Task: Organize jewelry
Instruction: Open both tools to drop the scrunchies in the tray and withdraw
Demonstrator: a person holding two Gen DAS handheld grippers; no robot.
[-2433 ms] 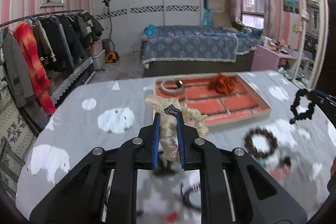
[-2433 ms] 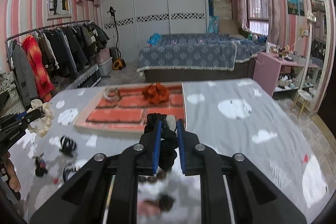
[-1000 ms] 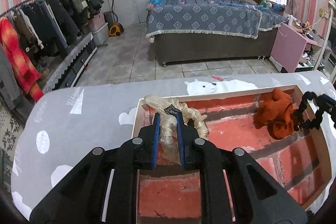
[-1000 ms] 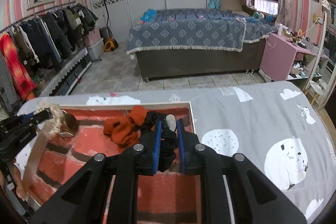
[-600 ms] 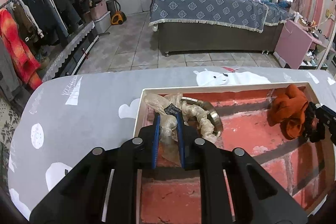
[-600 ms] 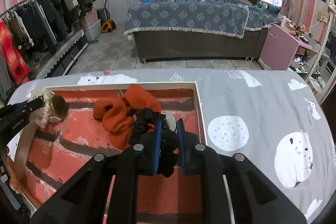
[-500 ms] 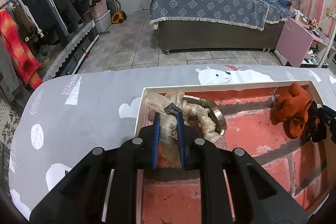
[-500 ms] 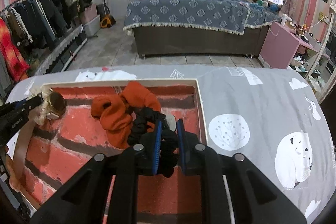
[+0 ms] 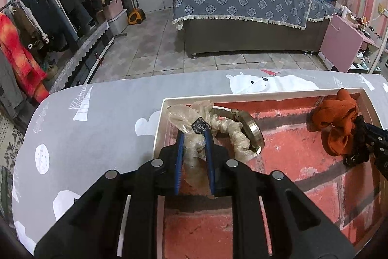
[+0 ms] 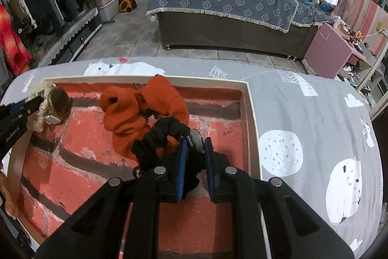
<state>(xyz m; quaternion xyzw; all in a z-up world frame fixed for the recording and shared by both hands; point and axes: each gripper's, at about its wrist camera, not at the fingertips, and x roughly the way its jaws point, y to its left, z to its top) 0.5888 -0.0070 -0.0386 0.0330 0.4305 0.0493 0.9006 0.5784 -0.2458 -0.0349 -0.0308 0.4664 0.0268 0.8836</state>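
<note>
Between your left gripper (image 9: 194, 157) blades you are pinching the cream scrunchie (image 9: 225, 130), draped over the watch (image 9: 252, 132); your right gripper (image 10: 196, 166) is clamping the black scrunchie (image 10: 160, 137) beside the orange one (image 10: 135, 111). Lower both onto the tray (image 10: 252, 128) floor before releasing.

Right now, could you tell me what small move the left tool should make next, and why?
Probably open the left tool: the beige scrunchie it grips already lies inside the tray, draped against the gold watch, so releasing would leave it there.
</note>
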